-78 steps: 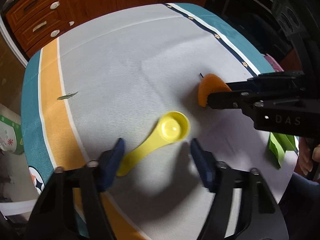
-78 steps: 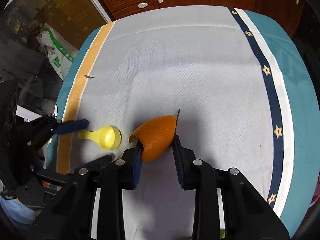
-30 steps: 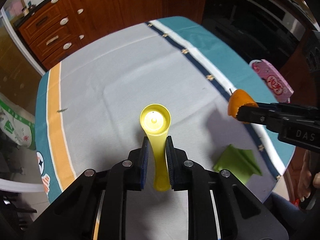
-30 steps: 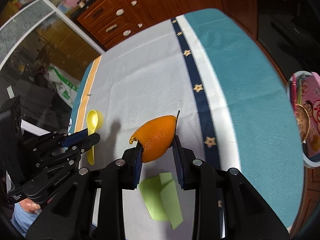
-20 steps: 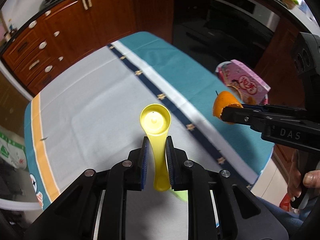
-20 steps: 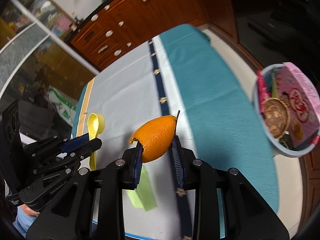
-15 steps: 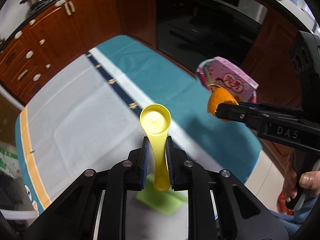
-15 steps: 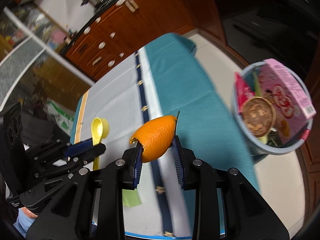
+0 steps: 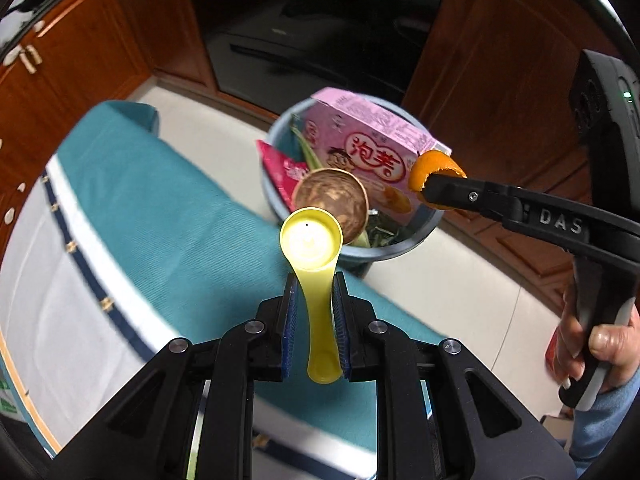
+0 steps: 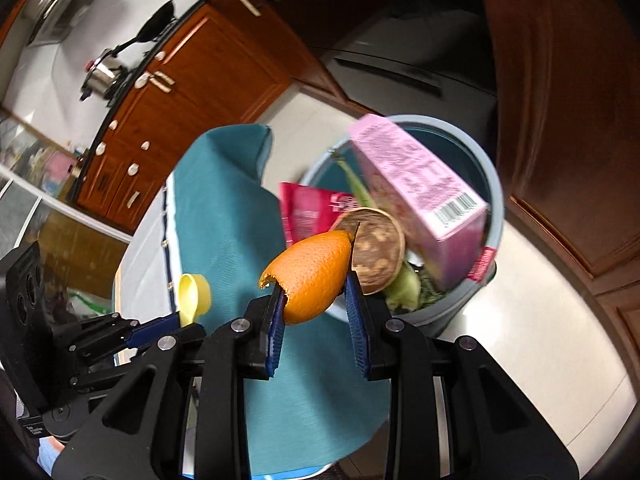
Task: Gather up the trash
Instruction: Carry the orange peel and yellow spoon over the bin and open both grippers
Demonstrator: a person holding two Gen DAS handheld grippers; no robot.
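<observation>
My left gripper (image 9: 314, 304) is shut on the handle of a yellow plastic spoon (image 9: 311, 240), whose bowl hangs over the table's teal edge just short of the bin. My right gripper (image 10: 314, 292) is shut on a piece of orange peel (image 10: 310, 274). Seen from the left wrist, that peel (image 9: 434, 168) sits over the far right rim of the grey-blue trash bin (image 9: 408, 240). The bin (image 10: 490, 184) stands on the floor beside the table and holds a pink carton (image 10: 416, 188), a brown paper cup (image 10: 372, 256), a red wrapper and green scraps.
The table with its teal, white and navy striped cloth (image 9: 168, 216) lies below and to the left. Brown wooden cabinets (image 10: 168, 92) and a dark appliance stand behind the bin. A person's hand (image 9: 600, 344) grips the right tool's handle. Pale floor tiles surround the bin.
Both grippers have swung from above the table to the right, toward the bin on the floor, each keeping its load. The bin now fills the middle of both views.
</observation>
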